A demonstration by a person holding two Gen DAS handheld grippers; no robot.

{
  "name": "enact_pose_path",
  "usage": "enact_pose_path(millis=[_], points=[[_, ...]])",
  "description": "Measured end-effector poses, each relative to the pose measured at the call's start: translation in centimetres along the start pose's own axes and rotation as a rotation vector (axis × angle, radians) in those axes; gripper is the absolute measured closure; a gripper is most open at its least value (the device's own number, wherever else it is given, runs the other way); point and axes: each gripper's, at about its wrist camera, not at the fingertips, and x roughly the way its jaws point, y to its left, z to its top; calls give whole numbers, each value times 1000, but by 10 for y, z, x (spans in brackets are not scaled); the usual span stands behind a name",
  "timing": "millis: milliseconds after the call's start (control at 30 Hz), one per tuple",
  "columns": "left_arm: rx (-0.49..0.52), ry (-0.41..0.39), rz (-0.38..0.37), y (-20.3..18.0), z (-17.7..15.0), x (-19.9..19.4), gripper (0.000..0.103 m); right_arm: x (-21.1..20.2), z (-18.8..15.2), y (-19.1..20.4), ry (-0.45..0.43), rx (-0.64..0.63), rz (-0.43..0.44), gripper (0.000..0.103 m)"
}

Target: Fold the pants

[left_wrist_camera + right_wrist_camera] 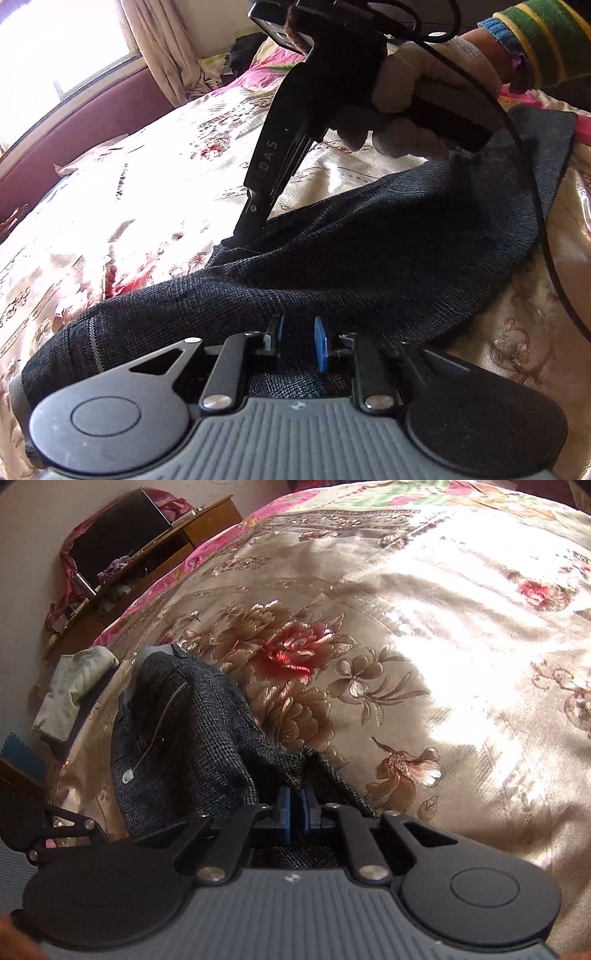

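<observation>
The left gripper sits lowest and nearest, its black linkages and blue pads spread apart with a fold of cloth lying between them but not pinched. That cloth is the dark grey woven check pants, coarse and tweedy in texture, draped in a long curved band across the bed. A pale herringbone strip runs along one edge near the left gripper.

The right gripper has its blue pads pressed nearly together, pinching a bunched ridge of the same dark fabric. Seen from the left wrist view, the right gripper comes down as a slim black wedge onto the upper edge of the pants, held by a hand in a white knit glove with a green, yellow and blue striped cuff; a black cable loops from it.

From the right wrist view the pants heap up in a lumpy mound, showing a metal zipper line and a small pale tag, with a light lining at the top.

Under everything lies the glossy satin bedspread, cream and gold with embroidered red and bronze flowers, glaring where sunlight hits it. A pale crumpled cloth lies at the bed's edge. Beyond stands a brown wooden cabinet whose open shelf holds small cluttered items too blurred to identify, with a dark screen on top. A maroon padded headboard and patterned curtains stand farthest off.
</observation>
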Motion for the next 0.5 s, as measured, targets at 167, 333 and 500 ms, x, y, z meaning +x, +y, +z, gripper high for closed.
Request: enact_pose_path(millis=[167, 333, 500], points=[[7, -2, -4, -7, -3, -1, 68, 11, 9, -4, 67, -37, 4, 91], [3, 2, -10, -6, -6, 2, 68, 27, 1, 0, 118, -79, 2, 82], [9, 7, -17, -3, -5, 8, 68, 35, 5, 4, 119, -101, 32, 87]])
